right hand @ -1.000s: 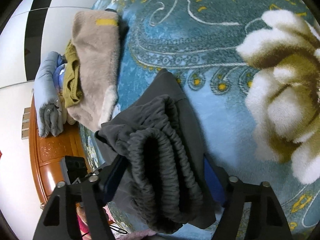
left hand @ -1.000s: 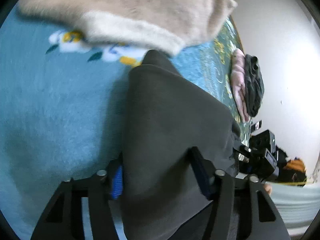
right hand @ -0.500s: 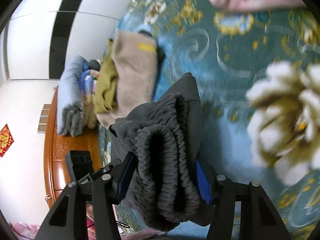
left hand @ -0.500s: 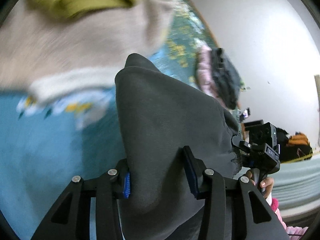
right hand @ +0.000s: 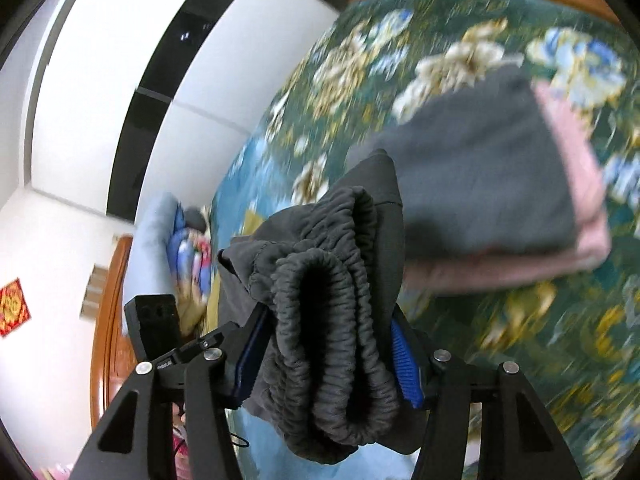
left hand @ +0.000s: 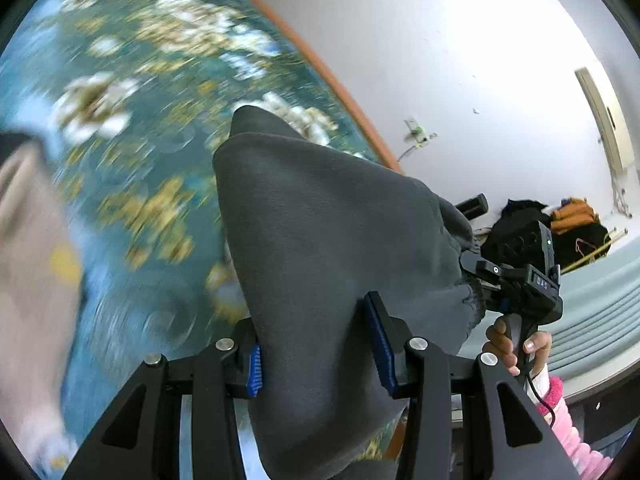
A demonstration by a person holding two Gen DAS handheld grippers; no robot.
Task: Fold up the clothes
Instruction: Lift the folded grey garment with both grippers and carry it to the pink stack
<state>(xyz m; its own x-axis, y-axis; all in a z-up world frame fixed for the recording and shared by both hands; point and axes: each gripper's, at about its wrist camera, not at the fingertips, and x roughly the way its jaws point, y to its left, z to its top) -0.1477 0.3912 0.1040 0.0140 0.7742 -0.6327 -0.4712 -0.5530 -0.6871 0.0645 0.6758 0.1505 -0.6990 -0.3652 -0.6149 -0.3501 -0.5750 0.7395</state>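
We find the left gripper (left hand: 318, 350) clamped on the folded dark grey trousers (left hand: 320, 248) at frame centre. The right gripper (right hand: 326, 354) pinches their elastic waistband (right hand: 320, 320), lower centre, above the floral bedspread (right hand: 520, 340).

Your materials, item by item:

- Grey garment (left hand: 320, 240): matt, soft knit cloth, smooth on the broad face; its waistband (right hand: 332, 344) is gathered into rough, ribbed elastic ridges.
- Left gripper (left hand: 316, 356): matt black plastic frame, shiny metal screw heads, ridged blue pads (left hand: 382, 344).
- Right gripper (right hand: 326, 356): same matt black plastic, bright metal screws, ribbed blue pads (right hand: 404, 356).
- Blanket (right hand: 520, 360) under your work: plush, fuzzy floral cloth.
- Pink folded item (right hand: 576, 200): soft, fleecy cloth.
- Headboard (right hand: 110, 320): glossy, varnished wood.
- Wall (left hand: 440, 60): smooth, matt paint.
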